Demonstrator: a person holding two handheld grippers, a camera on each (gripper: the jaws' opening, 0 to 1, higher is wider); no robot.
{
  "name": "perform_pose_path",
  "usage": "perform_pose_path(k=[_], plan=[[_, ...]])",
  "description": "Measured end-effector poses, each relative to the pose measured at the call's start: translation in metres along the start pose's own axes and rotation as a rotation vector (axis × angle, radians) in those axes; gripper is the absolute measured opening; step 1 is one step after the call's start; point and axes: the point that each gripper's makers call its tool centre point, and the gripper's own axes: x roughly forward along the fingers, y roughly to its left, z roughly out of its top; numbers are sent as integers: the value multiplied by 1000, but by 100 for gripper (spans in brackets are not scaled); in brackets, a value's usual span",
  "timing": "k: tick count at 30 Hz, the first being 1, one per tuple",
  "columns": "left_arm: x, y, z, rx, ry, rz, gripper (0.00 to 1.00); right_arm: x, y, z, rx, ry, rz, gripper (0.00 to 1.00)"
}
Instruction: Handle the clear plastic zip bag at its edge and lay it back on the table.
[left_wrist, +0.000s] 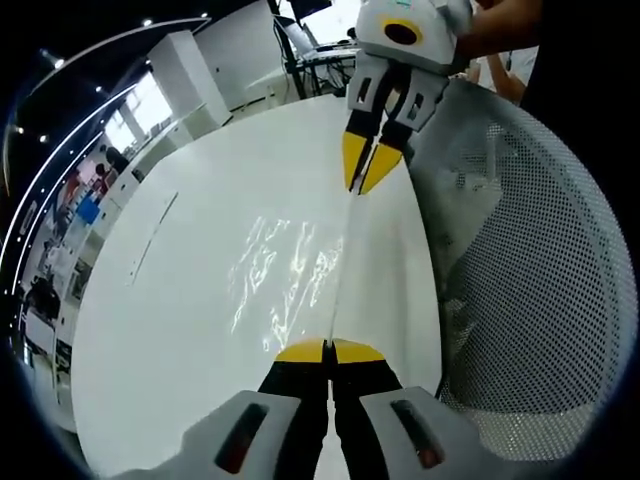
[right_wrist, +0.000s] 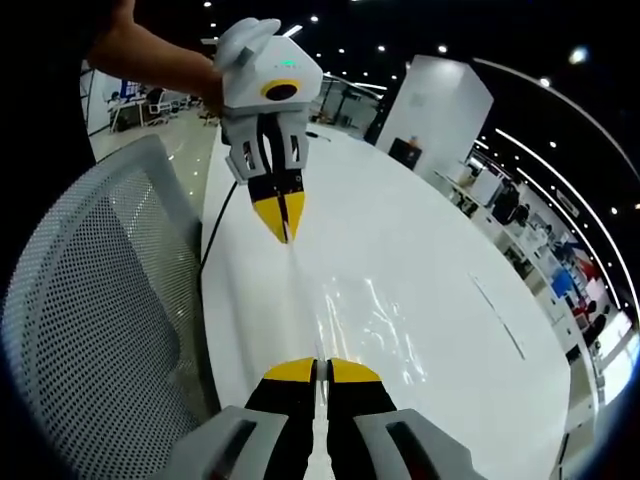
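- We see our left gripper (left_wrist: 328, 351) pinched tight on one end of the bag's (left_wrist: 290, 275) edge.
- Our right gripper (right_wrist: 318, 370) is clamped on the other end of that edge.
- The clear bag is stretched between them, over the white table (left_wrist: 180, 300) near its edge, beside a mesh chair (left_wrist: 540, 300).
- We cannot tell whether the bag touches the tabletop.

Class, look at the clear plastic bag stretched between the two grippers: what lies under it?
Under the bag lies the white table, seen through the clear, glinting plastic. The left gripper and right gripper pinch opposite ends of one edge, covering it there.
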Motion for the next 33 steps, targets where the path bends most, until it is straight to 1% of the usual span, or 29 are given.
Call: perform_pose_path(k=[3, 4, 13, 18, 24, 30, 32, 33], plan=[[-2, 1, -2, 0, 6, 4, 0, -2, -1, -3, 0, 8, -4, 0], [-1, 0, -1, -10, -5, 1, 0, -1, -1, -2, 7, -1, -2, 0], [-3, -1, 1, 2, -1, 2, 0, -1, 0, -2, 9, 7, -1, 0], [-4, -3, 7, 23, -12, -1, 0, -3, -2, -6, 44, 16, 0, 0], [-2, -3, 11, 40, -20, 1, 0, -6, -4, -8, 45, 24, -8, 0], [-3, -7, 18, 71, -37, 0, 0, -8, -5, -13, 48, 34, -15, 0], [-2, -8, 20, 74, -36, 4, 0, -10, -7, -13, 70, 31, -20, 0], [-1, -8, 20, 74, -33, 3, 0, -12, -7, -12, 112, 22, -19, 1]])
